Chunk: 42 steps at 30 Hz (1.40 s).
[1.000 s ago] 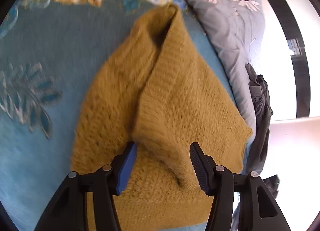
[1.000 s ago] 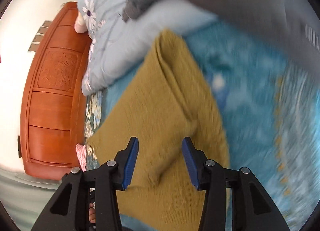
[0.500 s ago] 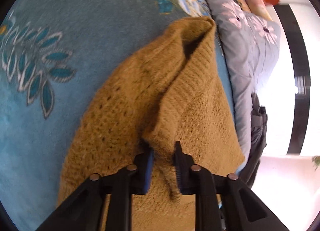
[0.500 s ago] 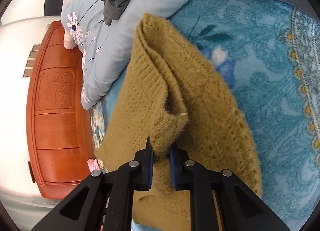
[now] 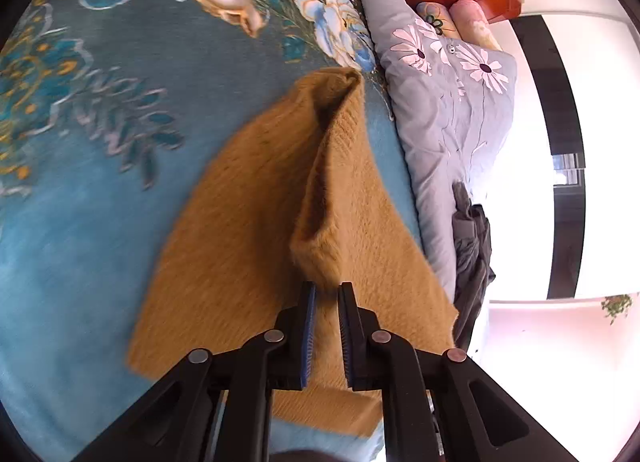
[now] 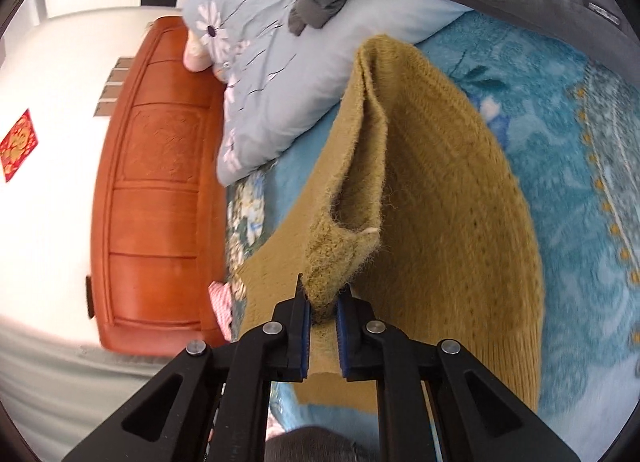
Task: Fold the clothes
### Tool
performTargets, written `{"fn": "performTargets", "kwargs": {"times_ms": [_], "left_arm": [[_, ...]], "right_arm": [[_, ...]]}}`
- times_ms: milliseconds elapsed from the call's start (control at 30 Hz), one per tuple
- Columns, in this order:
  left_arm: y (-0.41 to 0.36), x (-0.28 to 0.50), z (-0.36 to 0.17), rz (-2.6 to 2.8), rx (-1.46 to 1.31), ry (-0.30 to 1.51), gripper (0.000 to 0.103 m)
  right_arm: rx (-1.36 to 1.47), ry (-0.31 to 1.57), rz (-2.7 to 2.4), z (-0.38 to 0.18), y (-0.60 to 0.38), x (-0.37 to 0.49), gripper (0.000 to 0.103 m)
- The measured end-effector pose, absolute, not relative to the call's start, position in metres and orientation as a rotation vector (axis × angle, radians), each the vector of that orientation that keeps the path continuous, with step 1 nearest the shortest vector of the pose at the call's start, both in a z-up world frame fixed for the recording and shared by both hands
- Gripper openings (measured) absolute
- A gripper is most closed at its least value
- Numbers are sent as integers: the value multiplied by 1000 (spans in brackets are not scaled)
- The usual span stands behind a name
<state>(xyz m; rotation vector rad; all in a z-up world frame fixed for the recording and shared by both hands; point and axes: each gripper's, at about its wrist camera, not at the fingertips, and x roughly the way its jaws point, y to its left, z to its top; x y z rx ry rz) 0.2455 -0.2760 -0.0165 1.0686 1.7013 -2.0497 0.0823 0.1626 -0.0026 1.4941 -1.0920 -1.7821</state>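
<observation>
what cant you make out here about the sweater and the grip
- Left wrist view: the left gripper covers the mustard sweater fabric it pinches; motion blur smears the near hem.
- Right wrist view: the right gripper hides the pinched edge; garment type stays unclear.

text: none legible | red wall sign (image 6: 18, 150) (gold) — unreadable

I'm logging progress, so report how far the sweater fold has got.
Done: the mustard sweater lies spread on the blue floral bedspread, and both grippers have clamped its near edge. In hand: the left gripper and right gripper hold that edge raised in a ridge. Left: carry it over to the far side and lay it flat.
</observation>
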Motion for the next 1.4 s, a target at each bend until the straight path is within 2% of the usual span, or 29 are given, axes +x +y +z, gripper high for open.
{"fn": "performTargets", "kwargs": {"times_ms": [33,300,400,467,500,533,700,867,933,967,1400], "left_arm": [[-274,253,-18,-2047,1066,1695,8],[-273,290,-46,-1965,1062,1793,9],[-274,286,-52,-1961,1056,1809,16],[-276,282,-56,-1952,1059,1795,29],[-279,280,-58,-1949,1053,1782,39],[-280,278,-60,-1933,1050,1771,43],[-283,262,-73,-1893,1058,1810,44],[-284,246,-73,-1914,1092,1778,40],[-284,240,-73,-1918,1114,1758,13],[-284,237,-72,-1923,1121,1749,11],[-272,268,-25,-2098,1077,1747,9]], "right_arm": [[1497,-1092,-1776,-3,166,88,11],[1600,-1086,-1748,-31,176,116,11],[1608,-1086,-1759,-34,174,117,11],[1612,-1071,-1765,-33,172,115,11],[1612,-1063,-1767,-32,171,114,11],[1612,-1056,-1769,-31,170,114,11],[1624,-1042,-1770,-32,167,112,11],[1643,-1042,-1763,-36,166,111,11],[1648,-1042,-1760,-37,166,111,11],[1649,-1043,-1758,-37,166,111,11],[1549,-1023,-1725,-6,171,127,11]]}}
